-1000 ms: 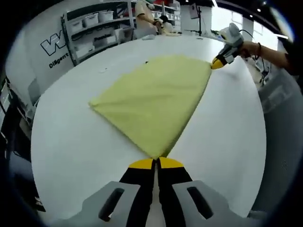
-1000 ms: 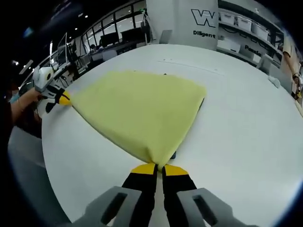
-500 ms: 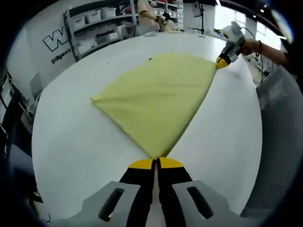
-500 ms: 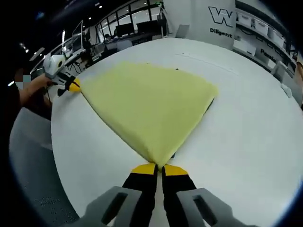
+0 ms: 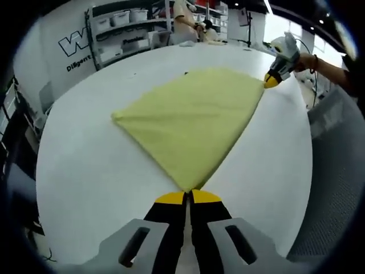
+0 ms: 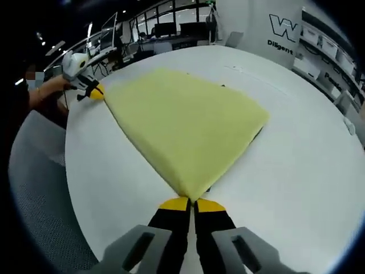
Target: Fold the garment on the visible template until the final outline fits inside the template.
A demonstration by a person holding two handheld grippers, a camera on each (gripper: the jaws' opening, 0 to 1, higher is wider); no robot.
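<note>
White and round, the table (image 5: 85,171) sits in a workshop lined with shelving (image 5: 122,28) and a logo wall. Across it, the left gripper (image 5: 188,197) has its jaws pressed together on one corner of the yellow garment (image 5: 191,117), which lies spread flat on the table. At the far corner of the same edge, the right gripper (image 6: 187,204) is likewise clamped on the cloth. A dark sliver of the template (image 6: 258,132) shows at the garment's far edge. A person's hand (image 5: 305,60) grips the right tool.
</note>
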